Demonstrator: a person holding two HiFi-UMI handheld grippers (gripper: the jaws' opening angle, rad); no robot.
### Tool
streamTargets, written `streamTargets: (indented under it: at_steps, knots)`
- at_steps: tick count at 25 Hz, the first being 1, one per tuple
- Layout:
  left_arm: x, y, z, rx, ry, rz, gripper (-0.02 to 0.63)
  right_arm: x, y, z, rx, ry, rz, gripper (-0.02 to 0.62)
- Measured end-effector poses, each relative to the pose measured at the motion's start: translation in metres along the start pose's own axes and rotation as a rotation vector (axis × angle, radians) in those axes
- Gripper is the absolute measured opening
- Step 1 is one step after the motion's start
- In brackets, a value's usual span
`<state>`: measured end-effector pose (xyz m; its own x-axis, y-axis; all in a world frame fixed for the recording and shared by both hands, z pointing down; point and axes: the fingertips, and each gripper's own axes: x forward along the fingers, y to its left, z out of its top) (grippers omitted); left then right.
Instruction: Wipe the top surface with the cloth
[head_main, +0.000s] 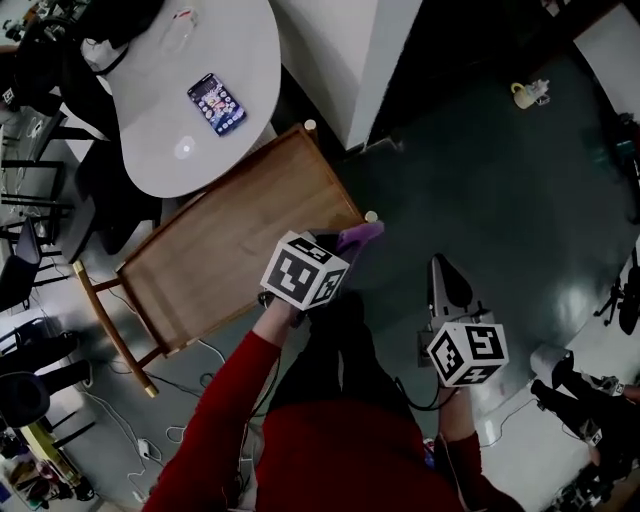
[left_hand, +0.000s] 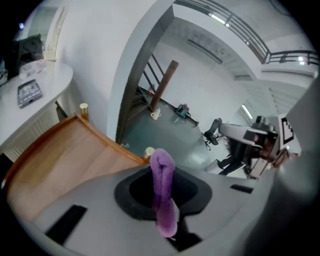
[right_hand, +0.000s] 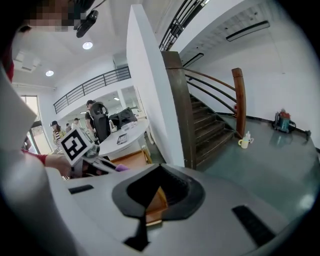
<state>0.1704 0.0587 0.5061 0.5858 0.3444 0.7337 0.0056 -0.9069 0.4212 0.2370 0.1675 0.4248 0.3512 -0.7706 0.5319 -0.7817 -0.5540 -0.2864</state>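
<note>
Two grippers: left gripper (left_hand: 164, 202) pinches cloth (left_hand: 161, 170) at wooden table (head_main: 220, 250) corner; right gripper (right_hand: 142, 220) closed, empty; phone (head_main: 215, 103) nearby.

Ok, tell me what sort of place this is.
Probably an open office lobby or atrium: a wooden staircase climbs beside a white pillar, a railed upper gallery runs overhead, and a white table with a smartphone stands by the wooden tabletop.

L gripper (head_main: 342, 249) w/ purple cloth (head_main: 362, 236) at wooden tabletop (head_main: 220, 250) corner; R gripper (head_main: 446, 272) apart over floor (head_main: 500, 190).
</note>
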Motion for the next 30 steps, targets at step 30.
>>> streamTargets:
  at_steps: [30]
  knots:
    - [-0.028,0.224,0.119,-0.005,-0.177,0.693,0.054,0.061,0.031,-0.001,-0.101,0.089,0.132,0.012]
